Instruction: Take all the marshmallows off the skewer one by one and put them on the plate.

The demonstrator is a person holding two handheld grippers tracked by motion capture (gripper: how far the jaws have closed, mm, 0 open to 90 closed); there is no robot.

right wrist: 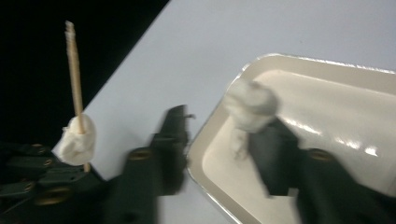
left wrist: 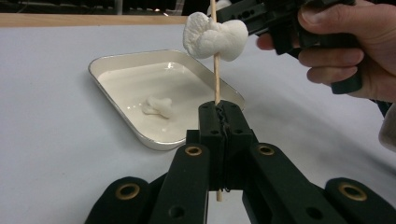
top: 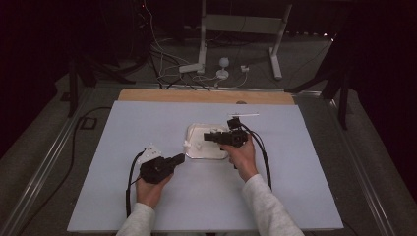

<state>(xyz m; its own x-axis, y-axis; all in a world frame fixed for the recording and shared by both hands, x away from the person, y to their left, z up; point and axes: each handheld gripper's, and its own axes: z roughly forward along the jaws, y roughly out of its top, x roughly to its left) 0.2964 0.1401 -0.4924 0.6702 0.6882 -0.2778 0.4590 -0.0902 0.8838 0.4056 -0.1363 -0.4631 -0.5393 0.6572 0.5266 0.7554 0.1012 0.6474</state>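
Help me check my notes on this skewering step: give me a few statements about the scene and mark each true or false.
1. The left gripper is shut on the skewer. True.
2. A marshmallow sits on that skewer. True.
3. The tray is empty. False: one white piece lies in it.
4. The right gripper is clamped shut. False: its fingers stand apart over the tray's edge.
5. The skewer lies flat on the table. False: it stands upright.
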